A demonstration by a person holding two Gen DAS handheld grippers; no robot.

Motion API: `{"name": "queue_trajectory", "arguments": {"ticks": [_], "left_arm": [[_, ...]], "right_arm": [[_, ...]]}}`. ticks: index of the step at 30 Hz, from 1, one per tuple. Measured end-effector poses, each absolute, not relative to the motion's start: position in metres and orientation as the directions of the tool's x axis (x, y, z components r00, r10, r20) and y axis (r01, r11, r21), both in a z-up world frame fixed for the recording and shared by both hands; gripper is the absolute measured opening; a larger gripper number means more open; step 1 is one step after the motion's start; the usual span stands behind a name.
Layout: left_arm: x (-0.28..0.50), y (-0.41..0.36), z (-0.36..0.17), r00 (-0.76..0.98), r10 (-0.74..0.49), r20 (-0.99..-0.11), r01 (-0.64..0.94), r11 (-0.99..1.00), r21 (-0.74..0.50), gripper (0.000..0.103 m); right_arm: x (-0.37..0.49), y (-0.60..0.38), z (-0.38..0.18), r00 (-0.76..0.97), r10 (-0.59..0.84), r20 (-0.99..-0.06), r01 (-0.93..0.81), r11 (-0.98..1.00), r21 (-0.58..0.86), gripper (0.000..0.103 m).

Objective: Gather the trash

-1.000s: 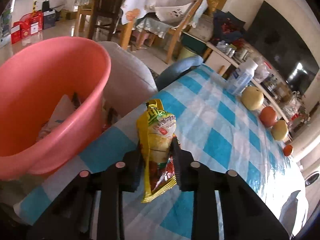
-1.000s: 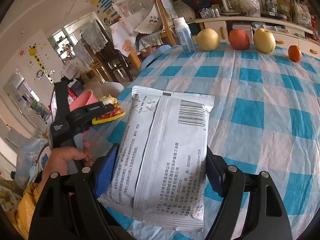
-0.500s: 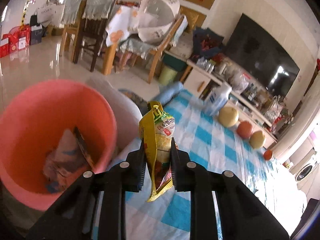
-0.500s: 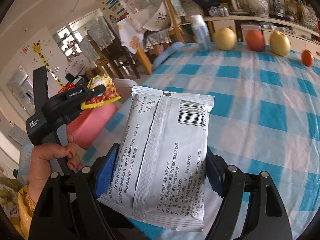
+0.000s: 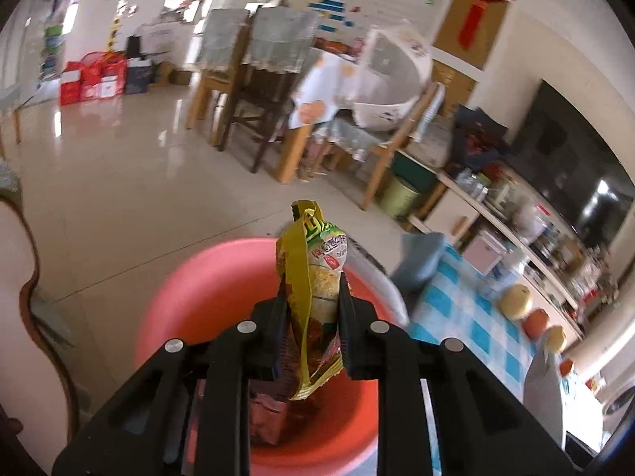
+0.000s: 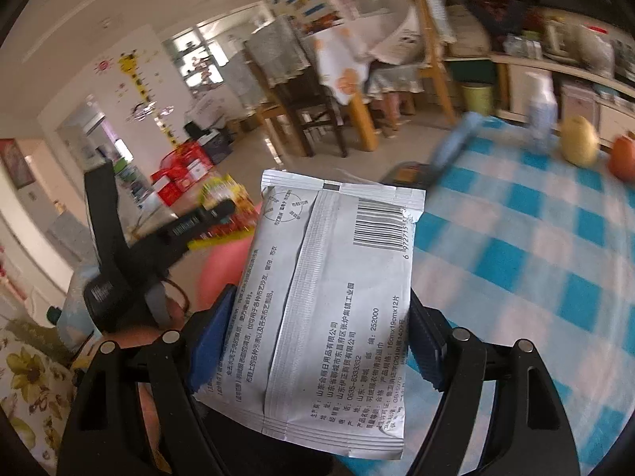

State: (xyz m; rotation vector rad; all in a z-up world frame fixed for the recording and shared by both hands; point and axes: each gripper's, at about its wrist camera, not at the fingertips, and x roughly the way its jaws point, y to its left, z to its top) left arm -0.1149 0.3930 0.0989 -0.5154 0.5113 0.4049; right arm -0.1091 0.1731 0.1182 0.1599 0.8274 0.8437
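Note:
My left gripper [image 5: 311,309] is shut on a yellow snack wrapper [image 5: 313,277] and holds it above the open pink bin [image 5: 198,289], which has several wrappers in its bottom. My right gripper [image 6: 317,317] is shut on a flat silver wipes packet [image 6: 329,297] with a barcode, held over the table's left edge. In the right wrist view the left gripper [image 6: 222,214] with its wrapper [image 6: 222,194] hangs over the pink bin [image 6: 222,265], left of the packet.
A blue-and-white checked table [image 6: 535,269] lies to the right, with a pear [image 6: 579,141], a red fruit [image 6: 623,154] and a white bottle [image 6: 541,113] at its far edge. Wooden chairs [image 5: 246,111] stand on the tiled floor beyond the bin.
My left gripper has swung left from the table edge to above the pink bin, still holding the wrapper. My right gripper has moved left towards the bin with the packet.

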Motion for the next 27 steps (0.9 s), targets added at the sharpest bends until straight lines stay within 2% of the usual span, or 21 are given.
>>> {"name": "queue_trajectory", "arguments": {"ticks": [9, 11, 13, 15, 22, 27], "left_arm": [[-0.113, 0.439, 0.081, 0.754, 0.233, -0.614, -0.549, 0.738, -0.393, 0.023], [-0.111, 0.443, 0.079, 0.739, 0.242, -0.629, -0.564, 0.733, -0.38, 0.034], [-0.109, 0.444, 0.078, 0.735, 0.242, -0.634, -0.568, 0.731, -0.379, 0.052], [-0.106, 0.442, 0.078, 0.724, 0.255, -0.641, -0.573, 0.74, -0.353, 0.062], [-0.105, 0.422, 0.085, 0.728, 0.279, -0.626, -0.55, 0.783, -0.29, 0.081], [-0.099, 0.401, 0.095, 0.74, 0.295, -0.604, -0.522, 0.818, -0.241, 0.088]], "right_arm": [[-0.08, 0.265, 0.115, 0.334, 0.715, -0.614, -0.652, 0.646, 0.398, 0.08], [-0.074, 0.267, 0.11, 0.341, 0.704, -0.623, -0.634, 0.662, 0.4, 0.083], [-0.07, 0.261, 0.107, 0.349, 0.706, -0.616, -0.612, 0.669, 0.42, 0.089], [-0.069, 0.25, 0.106, 0.372, 0.7, -0.61, -0.592, 0.685, 0.424, 0.091], [-0.081, 0.208, 0.105, 0.484, 0.601, -0.636, -0.542, 0.776, 0.321, 0.092], [-0.092, 0.174, 0.1, 0.572, 0.499, -0.652, -0.489, 0.845, 0.217, 0.092]]}}
